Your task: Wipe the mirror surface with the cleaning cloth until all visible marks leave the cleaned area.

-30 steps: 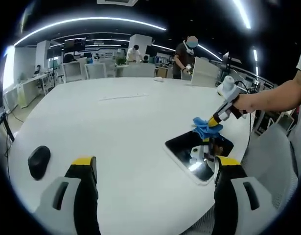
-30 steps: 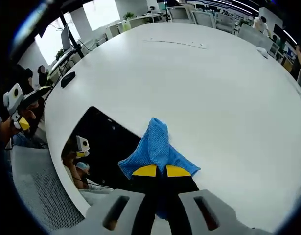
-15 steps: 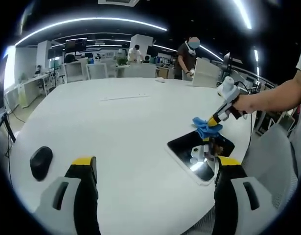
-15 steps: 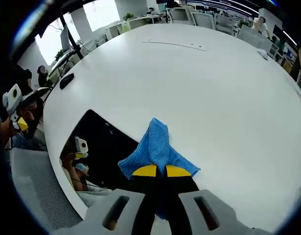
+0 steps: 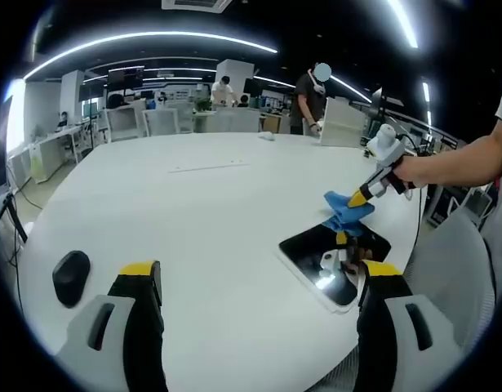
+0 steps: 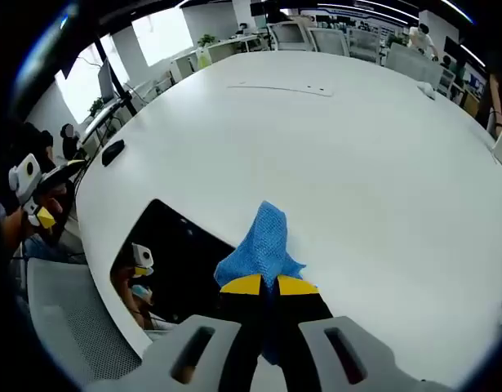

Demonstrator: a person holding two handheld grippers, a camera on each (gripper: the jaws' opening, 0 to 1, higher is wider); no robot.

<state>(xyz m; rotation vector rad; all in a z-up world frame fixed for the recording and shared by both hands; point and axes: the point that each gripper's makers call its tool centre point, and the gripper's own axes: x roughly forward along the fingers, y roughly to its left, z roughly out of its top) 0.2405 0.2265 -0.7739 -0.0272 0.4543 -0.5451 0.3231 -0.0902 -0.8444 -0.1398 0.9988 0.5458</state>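
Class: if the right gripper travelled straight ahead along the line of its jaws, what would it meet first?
Probably the white table. The right gripper, shut on the blue cloth, points past the mirror edge onto bare tabletop, though depth is unclear.

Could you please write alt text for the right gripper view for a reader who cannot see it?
The right gripper, jaws shut on a blue cleaning cloth, holds it by the edge of a dark rectangular mirror lying on a large white table. A black mouse sits farther along the table.

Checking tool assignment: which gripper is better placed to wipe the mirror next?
Right. The right gripper is shut on the blue cloth at the mirror edge; the left gripper is open and empty.
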